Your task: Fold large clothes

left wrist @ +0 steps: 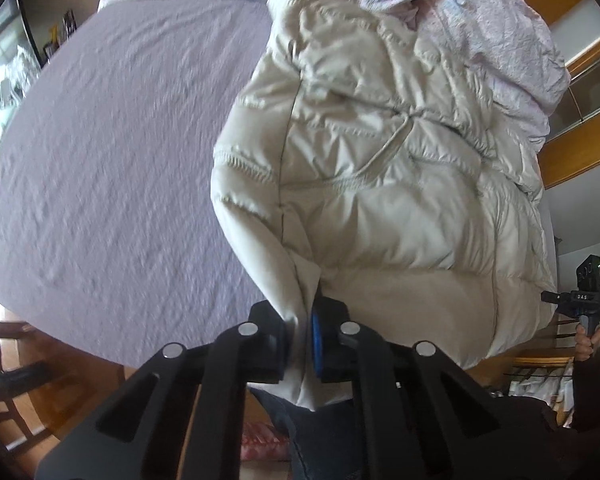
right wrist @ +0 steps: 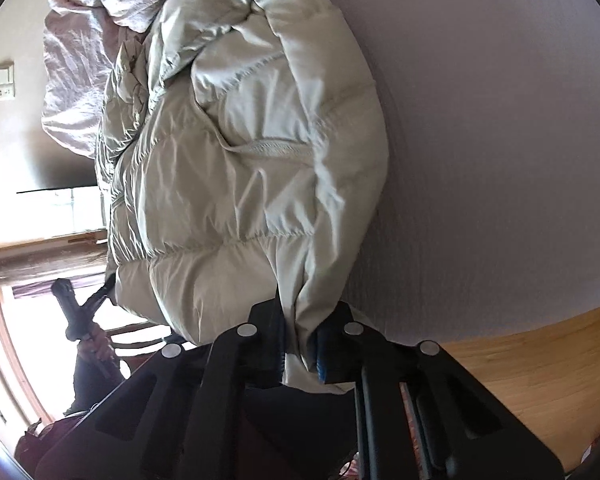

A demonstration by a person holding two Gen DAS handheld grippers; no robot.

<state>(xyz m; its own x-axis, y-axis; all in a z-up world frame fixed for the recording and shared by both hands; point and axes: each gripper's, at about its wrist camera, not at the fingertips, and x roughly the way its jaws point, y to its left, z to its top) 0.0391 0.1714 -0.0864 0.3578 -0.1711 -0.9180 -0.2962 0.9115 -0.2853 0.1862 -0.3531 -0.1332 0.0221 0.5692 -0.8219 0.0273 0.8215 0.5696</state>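
A cream quilted puffer jacket [left wrist: 372, 184] lies on a bed with a lavender sheet [left wrist: 112, 160], its hem hanging toward the near edge. My left gripper [left wrist: 302, 340] is shut on the jacket's hem corner, cloth pinched between the black pad and the blue pad. In the right wrist view the same jacket [right wrist: 236, 168] fills the middle, and my right gripper [right wrist: 300, 344] is shut on the other hem corner. The right gripper's handle [left wrist: 586, 300] shows at the far right of the left wrist view, held by a hand. The left one's handle [right wrist: 74, 312] shows at left in the right wrist view.
A crumpled pale pink duvet [left wrist: 480, 20] lies bunched at the head of the bed behind the jacket. Wooden shelving [left wrist: 580, 80] stands to the right. A dark wooden chair [left wrist: 4, 380] sits at lower left. Wooden floor [right wrist: 532, 376] shows beside the bed, and a bright window [right wrist: 32, 208] to the left.
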